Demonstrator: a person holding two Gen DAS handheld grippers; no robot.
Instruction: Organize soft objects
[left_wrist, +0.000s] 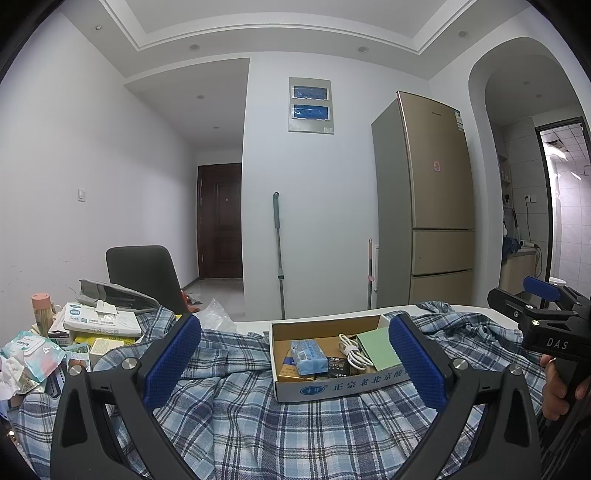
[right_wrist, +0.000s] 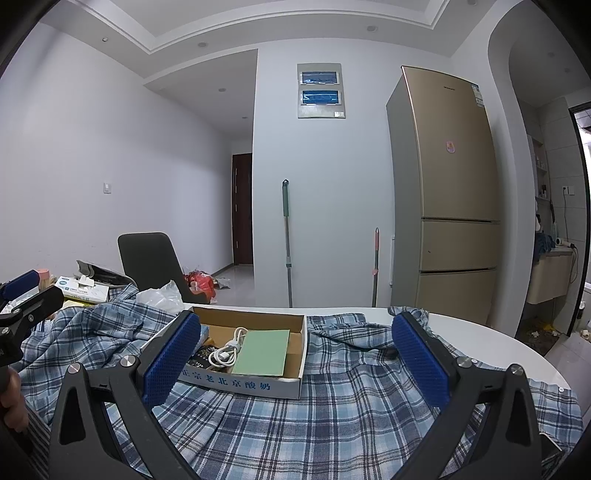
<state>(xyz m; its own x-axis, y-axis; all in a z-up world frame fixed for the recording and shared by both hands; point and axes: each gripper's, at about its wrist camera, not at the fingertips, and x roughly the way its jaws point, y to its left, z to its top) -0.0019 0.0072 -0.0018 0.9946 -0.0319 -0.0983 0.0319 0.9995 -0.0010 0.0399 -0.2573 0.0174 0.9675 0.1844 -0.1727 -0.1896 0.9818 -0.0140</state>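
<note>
A blue plaid shirt (left_wrist: 258, 424) (right_wrist: 332, 424) lies crumpled across the white table (right_wrist: 498, 350). On it stands an open cardboard box (left_wrist: 332, 387) (right_wrist: 258, 384) with a blue tissue pack (left_wrist: 308, 356), a white cable (left_wrist: 352, 354) (right_wrist: 227, 349) and a green pad (left_wrist: 380, 349) (right_wrist: 264, 350) inside. My left gripper (left_wrist: 295, 360) hovers open above the shirt, its blue pads either side of the box. My right gripper (right_wrist: 295, 360) is also open over the shirt, the box behind its left finger. It shows at the right edge of the left wrist view (left_wrist: 543, 295), with a hand on its handle.
At the table's left end lie a tissue box (left_wrist: 99, 319), wet wipe packs (left_wrist: 31, 352), a pink-capped container (left_wrist: 40, 302) and a clear plastic bag (right_wrist: 162, 295). A dark chair (left_wrist: 147, 277) stands behind. A fridge (left_wrist: 436, 206) and two mop handles (left_wrist: 279, 258) line the far wall.
</note>
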